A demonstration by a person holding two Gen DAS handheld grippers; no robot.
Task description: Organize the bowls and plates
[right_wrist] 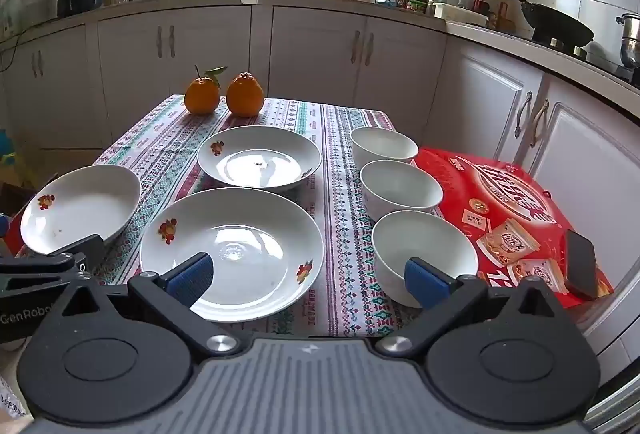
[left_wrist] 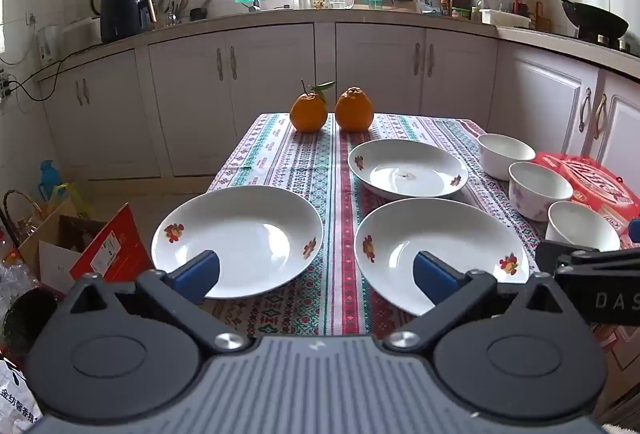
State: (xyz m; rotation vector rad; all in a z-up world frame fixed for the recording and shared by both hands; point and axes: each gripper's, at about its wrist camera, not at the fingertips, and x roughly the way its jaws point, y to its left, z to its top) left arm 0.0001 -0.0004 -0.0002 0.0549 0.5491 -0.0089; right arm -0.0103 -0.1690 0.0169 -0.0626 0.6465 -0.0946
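Observation:
Three white flowered plates lie on the patterned tablecloth: a near-left plate [left_wrist: 248, 234] [right_wrist: 80, 210], a near-middle plate [left_wrist: 448, 246] [right_wrist: 248, 246] and a far plate [left_wrist: 408, 168] [right_wrist: 260, 158]. Three white bowls stand in a row at the right: far bowl [left_wrist: 505, 154] [right_wrist: 383, 146], middle bowl [left_wrist: 538, 188] [right_wrist: 400, 186], near bowl [left_wrist: 582, 226] [right_wrist: 420, 246]. My left gripper [left_wrist: 316, 276] is open and empty at the near table edge, between the two near plates. My right gripper [right_wrist: 308, 276] is open and empty, between the near-middle plate and the near bowl.
Two oranges [left_wrist: 332, 110] [right_wrist: 224, 94] sit at the table's far edge. A red box [right_wrist: 508, 210] with a phone [right_wrist: 580, 262] on it lies right of the bowls. Cabinets and a cluttered counter stand behind. Cardboard boxes [left_wrist: 80, 246] sit on the floor at the left.

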